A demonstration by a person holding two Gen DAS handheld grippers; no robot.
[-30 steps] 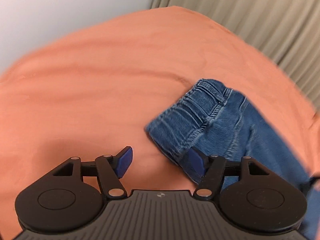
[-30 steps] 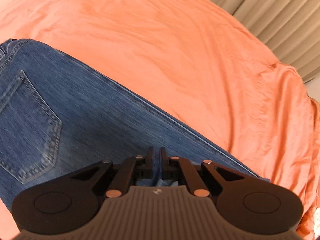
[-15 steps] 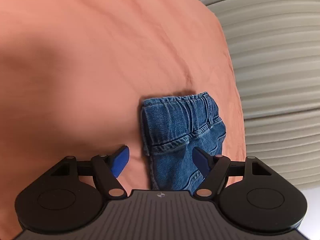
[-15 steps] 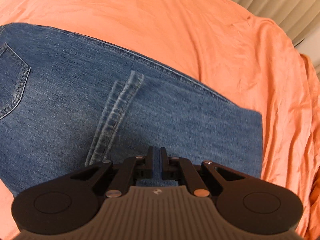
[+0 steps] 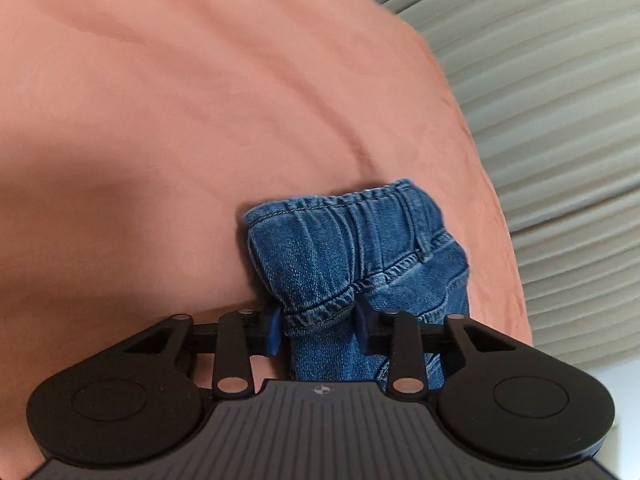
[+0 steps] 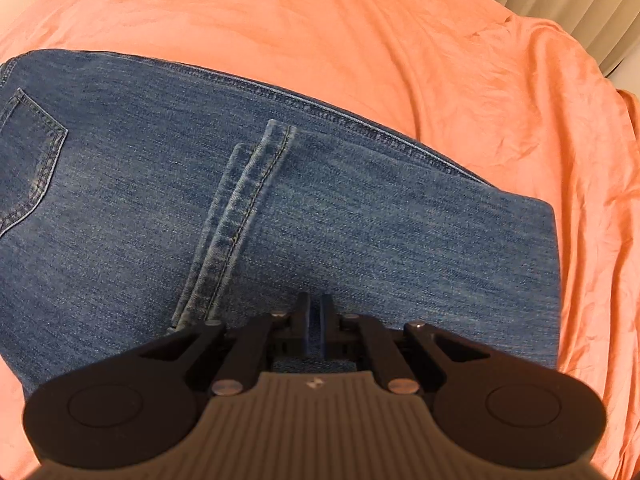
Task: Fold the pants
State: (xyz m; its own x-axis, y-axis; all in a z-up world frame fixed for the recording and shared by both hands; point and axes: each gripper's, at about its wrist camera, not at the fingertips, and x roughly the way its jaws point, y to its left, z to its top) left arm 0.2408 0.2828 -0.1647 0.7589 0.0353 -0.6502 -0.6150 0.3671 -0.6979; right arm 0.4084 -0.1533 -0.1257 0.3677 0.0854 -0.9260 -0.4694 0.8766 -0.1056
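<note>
A: Where the left view shows the waistband end of the pants (image 5: 356, 256) bunched on the orange bedsheet (image 5: 180, 120), what do we note first?

B: We note that the left hand-held gripper (image 5: 318, 332) has just been closing. A second ago its blue pads stood wide apart beside the denim; now they press on a fold of the waistband from both sides, and the cloth puckers between them.

A: And in the right view?

B: The right hand-held gripper (image 6: 315, 328) is fully closed, with a thin strip of denim pinched between its pads. A second ago only the flat seat and back pocket lay before it. Now a hem edge (image 6: 248, 200) lies across the leg panel, so we read the legs as doubled over onto the upper part, with a clean folded edge at the right.

A: Where do the pants lie, then?

B: They lie on the bed, flat in the right view and gathered at the waistband in the left. A pleated curtain (image 5: 540, 100) hangs beyond the bed's edge.

A: What does this mean for the task?

B: We judge one fold laid down and both ends now gripped, which suits a further fold. The risk is that the bunched waistband drags the layers askew.
</note>
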